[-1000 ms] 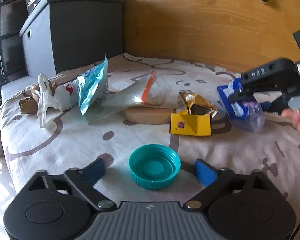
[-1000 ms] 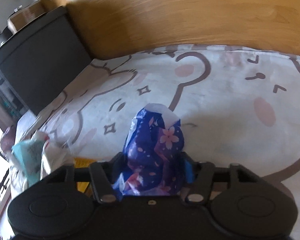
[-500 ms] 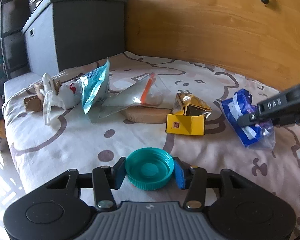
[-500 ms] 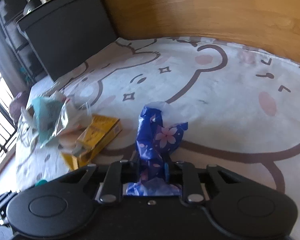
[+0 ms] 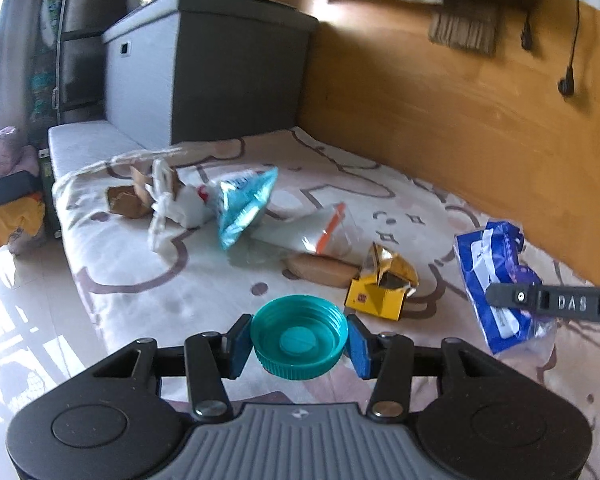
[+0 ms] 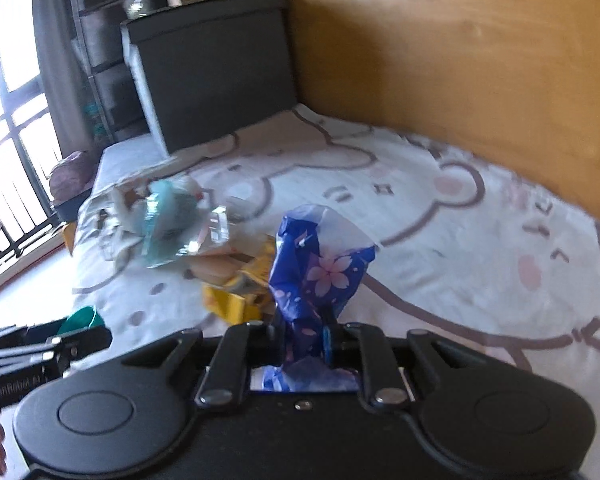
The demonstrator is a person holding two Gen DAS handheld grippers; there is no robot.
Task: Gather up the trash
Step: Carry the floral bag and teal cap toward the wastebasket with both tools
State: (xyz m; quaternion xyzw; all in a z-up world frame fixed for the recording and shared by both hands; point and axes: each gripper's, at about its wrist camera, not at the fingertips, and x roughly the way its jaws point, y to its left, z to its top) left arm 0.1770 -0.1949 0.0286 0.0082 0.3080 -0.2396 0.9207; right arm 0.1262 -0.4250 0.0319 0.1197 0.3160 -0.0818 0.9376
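**Trash on bed: two items held**

Left tongs (image 5: pixel 299 342): clamped on teal cap (image 5: pixel 299 337), near edge of bed (image 5: pixel 140 268). Right tongs (image 6: pixel 305 340): pinching blue wrapper (image 6: pixel 320 276); its floral print shows only in right view. Farther: yellow carton (image 5: pixel 380 294), teal packet (image 5: pixel 242 206).

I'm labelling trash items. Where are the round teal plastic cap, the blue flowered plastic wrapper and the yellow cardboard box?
round teal plastic cap (image 5: pixel 299 336): left wrist view, inner face.
blue flowered plastic wrapper (image 6: pixel 320 276): right wrist view, pink flower print.
yellow cardboard box (image 5: pixel 374 300): left wrist view, front side.
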